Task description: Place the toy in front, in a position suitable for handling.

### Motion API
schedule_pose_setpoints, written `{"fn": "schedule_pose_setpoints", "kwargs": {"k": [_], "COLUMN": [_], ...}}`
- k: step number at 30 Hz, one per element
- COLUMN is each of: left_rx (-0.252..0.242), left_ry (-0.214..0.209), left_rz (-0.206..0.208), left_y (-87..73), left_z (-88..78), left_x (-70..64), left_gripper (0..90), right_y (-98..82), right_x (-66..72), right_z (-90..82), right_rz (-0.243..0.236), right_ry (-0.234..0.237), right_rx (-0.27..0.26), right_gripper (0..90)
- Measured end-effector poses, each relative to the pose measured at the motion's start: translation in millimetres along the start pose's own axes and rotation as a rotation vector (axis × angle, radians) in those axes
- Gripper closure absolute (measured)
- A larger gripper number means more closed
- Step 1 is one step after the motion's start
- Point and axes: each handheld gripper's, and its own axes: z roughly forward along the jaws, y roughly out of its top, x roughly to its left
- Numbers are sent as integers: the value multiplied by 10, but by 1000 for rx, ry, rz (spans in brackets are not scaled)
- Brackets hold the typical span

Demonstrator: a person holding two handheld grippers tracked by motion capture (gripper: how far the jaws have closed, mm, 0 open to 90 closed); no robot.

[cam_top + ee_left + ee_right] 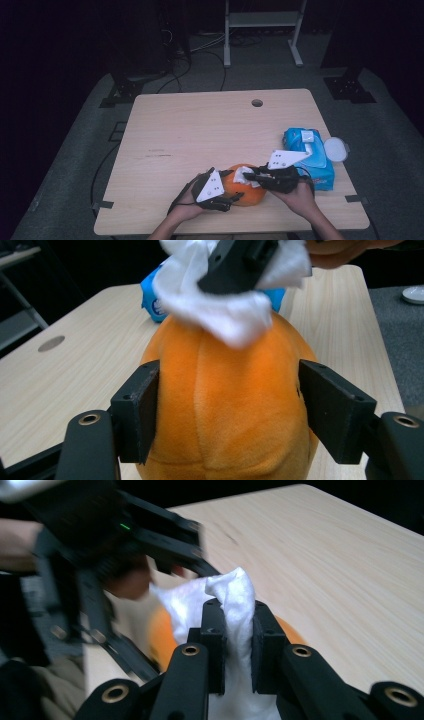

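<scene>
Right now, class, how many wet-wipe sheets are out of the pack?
1: a white wipe pinched in the right hand-held gripper, pressed on top of the orange plush toy. More may be hidden inside the blue pack.

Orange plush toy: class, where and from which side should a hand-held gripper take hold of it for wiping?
Probably across the orange plush toy at its rounded flanks, from the end away from the white wipe; the left hand-held gripper does so, leaving the top free.

The room is being left dim, light falling only on the table [200, 130] from above. In the right gripper view the left gripper [107, 555] is being blurred.
</scene>
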Motion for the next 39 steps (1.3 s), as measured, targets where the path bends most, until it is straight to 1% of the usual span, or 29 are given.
{"fn": "schedule_pose_setpoints", "kwargs": {"k": [1, 2, 4, 5, 6, 7, 8, 9, 11, 12, 13, 14, 15, 17, 18, 20, 21, 22, 23, 25, 26, 28, 30, 32, 33, 34, 36, 38, 39], "left_rx": [-7, -11, -17, -18, -21, -24, -21, -13, -7, 1, 6, 13, 15, 21, 27, 40, 39, 34, 30, 26, 29, 31, 29, 34, 35, 35, 32, 32, 29], "left_ry": [-5, -16, -40, -56, -67, -67, -65, -55, -42, -35, -23, -19, -20, -22, -18, -14, -14, -20, -23, -29, -30, -28, -27, -25, -25, -24, -23, -23, -25], "left_rz": [-16, -30, -49, -68, -101, -133, -153, -164, -161, -141, -121, -112, -115, -115, -123, -136, -152, -168, -172, -168, -158, -153, -155, -154, -160, -168, -179, -197, -208], "left_y": [-13, -18, -7, 5, 17, 27, 30, 27, 9, -5, -14, -16, -15, -23, -35, -69, -93, -118, -131, -135, -127, -118, -121, -126, -133, -139, -151, -173, -187], "left_z": [-2, -3, -1, -4, -7, -10, -11, -1, 28, 43, 37, 21, 10, -3, -6, -33, -53, -71, -81, -85, -81, -73, -67, -73, -78, -82, -84, -86, -88], "left_x": [16, 24, 33, 47, 68, 90, 113, 133, 120, 98, 86, 91, 103, 121, 129, 167, 191, 210, 220, 214, 208, 197, 192, 201, 208, 213, 230, 263, 278], "left_gripper": [292, 287, 270, 251, 217, 193, 172, 138, 96, 94, 129, 184, 231, 271, 277, 277, 277, 277, 277, 277, 277, 276, 275, 275, 275, 277, 282, 285, 285], "right_y": [-40, -94, -144, -143, -132, -116, -97, -76, -32, -19, -3, 2, -1, -23, -34, -78, -107, -145, -181, -211, -208, -180, -129, -89, -77, -80, -109, -156, -186], "right_x": [-50, -107, -149, -142, -119, -94, -59, -12, 82, 115, 153, 157, 136, 66, 39, -12, -40, -78, -117, -160, -160, -126, -55, 6, 34, 30, -21, -86, -124], "right_z": [-29, -59, -79, -77, -67, -51, -29, 0, 76, 96, 116, 117, 101, 52, 33, -30, -61, -86, -104, -116, -107, -89, -62, -31, -21, -19, -32, -56, -74], "right_rz": [23, 56, 84, 81, 72, 67, 61, 52, 28, 15, -15, -27, -24, -5, 0, 7, 13, 29, 53, 74, 73, 64, 54, 20, 3, 3, 20, 34, 49], "right_ry": [-5, -4, 12, 10, 5, 10, 22, 31, 66, 66, 51, 41, 42, 42, 40, 3, -16, -24, -22, -19, -15, -12, 14, 16, 6, 9, 12, -5, -10], "right_rx": [-1, -5, -12, -9, -4, -7, -10, -11, -15, -8, 4, 9, 10, 6, 5, 11, 19, 23, 17, 22, 21, 21, 5, 8, 16, 17, 23, 38, 41], "right_gripper": [788, 788, 788, 788, 788, 788, 788, 787, 787, 787, 787, 787, 788, 789, 789, 789, 789, 789, 788, 788, 789, 789, 788, 788, 788, 788, 788, 789, 789]}}
